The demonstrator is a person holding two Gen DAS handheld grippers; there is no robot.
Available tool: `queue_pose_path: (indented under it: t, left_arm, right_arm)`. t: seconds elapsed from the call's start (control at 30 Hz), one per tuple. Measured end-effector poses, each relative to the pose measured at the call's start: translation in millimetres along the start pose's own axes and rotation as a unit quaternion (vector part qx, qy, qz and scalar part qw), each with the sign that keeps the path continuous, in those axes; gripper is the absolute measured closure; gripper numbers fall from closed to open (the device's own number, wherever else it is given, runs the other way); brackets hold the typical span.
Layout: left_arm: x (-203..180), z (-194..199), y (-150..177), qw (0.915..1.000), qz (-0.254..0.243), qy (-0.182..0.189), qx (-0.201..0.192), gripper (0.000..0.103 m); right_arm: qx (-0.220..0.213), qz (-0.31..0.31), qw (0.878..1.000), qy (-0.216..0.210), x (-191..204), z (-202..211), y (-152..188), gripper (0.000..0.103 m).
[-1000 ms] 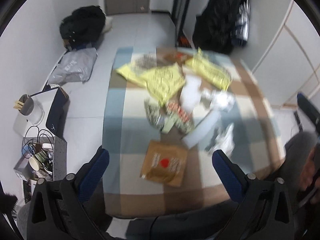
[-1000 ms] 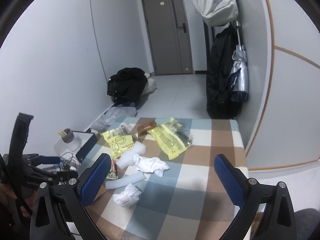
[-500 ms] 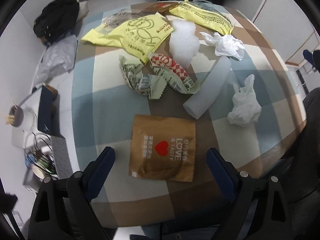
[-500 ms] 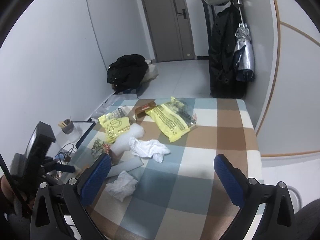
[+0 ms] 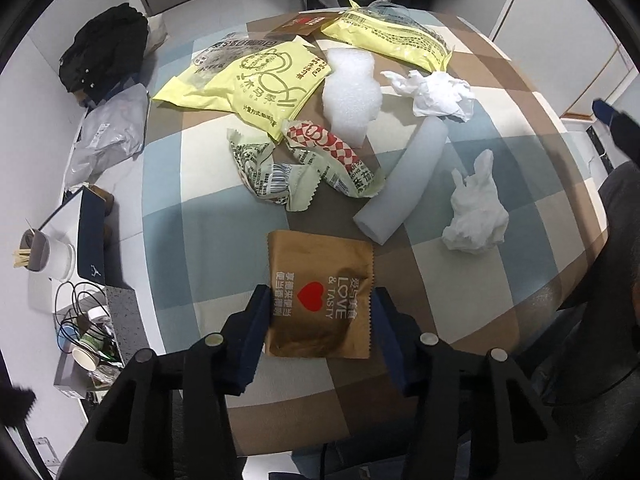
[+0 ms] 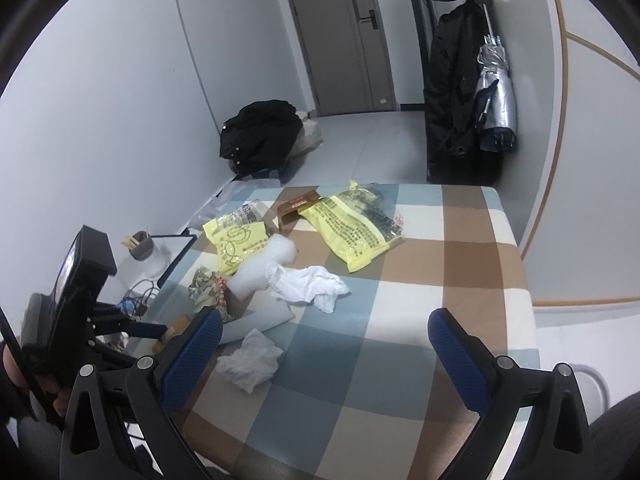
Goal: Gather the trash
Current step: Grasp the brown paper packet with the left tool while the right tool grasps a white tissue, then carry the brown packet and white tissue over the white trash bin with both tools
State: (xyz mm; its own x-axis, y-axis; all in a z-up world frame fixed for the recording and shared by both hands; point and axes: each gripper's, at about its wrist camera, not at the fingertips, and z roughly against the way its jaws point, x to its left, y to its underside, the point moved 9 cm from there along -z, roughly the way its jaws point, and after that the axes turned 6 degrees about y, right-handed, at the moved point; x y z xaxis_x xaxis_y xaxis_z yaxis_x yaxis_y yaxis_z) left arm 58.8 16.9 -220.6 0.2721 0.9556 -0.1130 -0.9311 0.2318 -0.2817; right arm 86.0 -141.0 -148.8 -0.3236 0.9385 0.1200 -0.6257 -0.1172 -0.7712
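Note:
Trash lies on a checked tablecloth (image 5: 208, 220). My left gripper (image 5: 318, 320) has its jaws on both sides of a brown "Love & Tasty" wrapper (image 5: 320, 296), touching its edges near the table's front. Beyond lie crumpled green and red wrappers (image 5: 304, 164), a white foam tube (image 5: 404, 184), a foam piece (image 5: 352, 92), two yellow bags (image 5: 256, 84), and crumpled tissues (image 5: 476, 208). My right gripper (image 6: 324, 340) is open and empty above the table's near side, a tissue (image 6: 250, 360) by its left finger.
A black bag (image 5: 104, 48) and a grey plastic bag (image 5: 108, 136) lie on the floor at the left. A low stand with cups and cables (image 5: 80, 332) is beside the table. Coats and an umbrella (image 6: 494, 96) hang at the far right wall.
My left gripper has come down and forward to the brown wrapper and its jaws have narrowed around it. My right gripper has tilted down toward the table.

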Motion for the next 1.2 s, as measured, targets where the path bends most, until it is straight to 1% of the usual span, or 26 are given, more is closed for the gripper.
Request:
queue_pose_path:
  t: [0.17, 0.3, 0.37, 0.4, 0.43, 0.5, 0.57, 0.63, 0.7, 0.73, 0.77, 0.83, 0.87, 0.9, 0.93, 1.0, 1.07, 1.1, 1.13, 1.2]
  left_arm:
    - [4.5, -0.6, -1.7, 0.9996, 0.017, 0.016, -0.013, 0.066]
    - [4.3, -0.7, -2.3, 0.9991, 0.024, 0.027, -0.022, 0.069]
    - [4.7, 0.6, -2.8, 0.9989, 0.022, 0.03, -0.028, 0.074]
    - [3.1, 2.1, -3.3, 0.9987, 0.021, 0.033, -0.033, 0.079]
    - [6.6, 0.7, -2.9, 0.9985, 0.021, 0.038, -0.032, 0.103]
    - [6.5, -2.2, -0.9, 0.9982, 0.026, 0.047, -0.028, 0.103]
    - [5.5, -2.6, 0.7, 0.9978, 0.028, 0.053, -0.028, 0.103]
    - [5.9, -1.9, 0.2, 0.9975, 0.027, 0.056, -0.033, 0.103]
    - [7.2, -0.2, -0.2, 0.9972, 0.027, 0.058, -0.038, 0.103]
    - [7.0, 3.1, -0.6, 0.9964, 0.027, 0.066, -0.045, 0.103]
    - [6.7, 7.4, -1.3, 0.9955, 0.028, 0.073, -0.053, 0.103]
    - [8.3, 15.4, -2.1, 0.9945, 0.032, 0.076, -0.065, 0.103]
    - [8.5, 16.9, -1.6, 0.9941, 0.032, 0.081, -0.064, 0.103]
    - [8.2, 17.8, 0.2, 0.9936, 0.034, 0.09, -0.06, 0.103]
    - [6.0, 17.7, 2.3, 0.9929, 0.034, 0.099, -0.056, 0.099]
    - [-2.3, 16.2, 5.8, 0.9923, 0.025, 0.113, -0.046, 0.082]
    - [-11.5, 17.2, 8.7, 0.9934, 0.001, 0.104, -0.048, 0.04]
    - [-17.2, 18.4, 9.2, 0.9935, -0.016, 0.099, -0.054, 0.035]
    - [-24.9, 19.6, 8.5, 0.993, -0.036, 0.097, -0.057, 0.032]
    - [-36.3, 17.5, 6.7, 0.9926, -0.07, 0.083, -0.056, 0.032]
  right_arm:
    - [0.027, 0.01, 1.0, 0.004, 4.8, -6.8, 11.7, 0.0]
    - [0.056, 0.022, 0.998, -0.009, 14.8, -14.7, 25.6, 0.001]
    - [0.07, 0.025, 0.997, -0.017, 21.3, -19.7, 31.0, 0.003]
    - [0.076, 0.027, 0.996, -0.022, 24.8, -22.1, 33.6, 0.004]
    - [0.08, 0.028, 0.996, -0.024, 27.2, -23.8, 35.1, 0.006]
    - [0.091, 0.036, 0.995, -0.035, 37.1, -30.2, 39.2, 0.007]
    - [0.101, 0.05, 0.993, -0.036, 46.2, -37.3, 43.2, 0.01]
    - [0.111, 0.067, 0.991, -0.032, 53.5, -45.6, 48.6, 0.019]
    - [0.123, 0.077, 0.989, -0.028, 58.2, -53.6, 54.3, 0.024]
    - [0.13, 0.082, 0.988, -0.028, 61.4, -58.1, 58.2, 0.029]
    - [0.134, 0.083, 0.987, -0.029, 63.0, -60.7, 60.5, 0.032]
    - [0.138, 0.084, 0.986, -0.029, 64.5, -63.6, 63.1, 0.042]
    - [0.137, 0.082, 0.987, -0.034, 66.3, -64.5, 64.0, 0.044]
    - [0.136, 0.081, 0.987, -0.038, 67.2, -65.2, 64.1, 0.05]
    - [0.137, 0.082, 0.986, -0.039, 67.1, -64.7, 64.2, 0.06]
    - [0.14, 0.085, 0.986, -0.041, 67.4, -66.3, 64.8, 0.069]
    - [0.139, 0.083, 0.986, -0.045, 65.7, -66.3, 63.7, 0.075]
    - [0.14, 0.08, 0.986, -0.046, 64.3, -66.8, 63.4, 0.077]
    - [0.14, 0.076, 0.986, -0.047, 61.8, -65.7, 63.3, 0.078]
    - [0.139, 0.068, 0.987, -0.049, 56.6, -62.4, 62.8, 0.079]
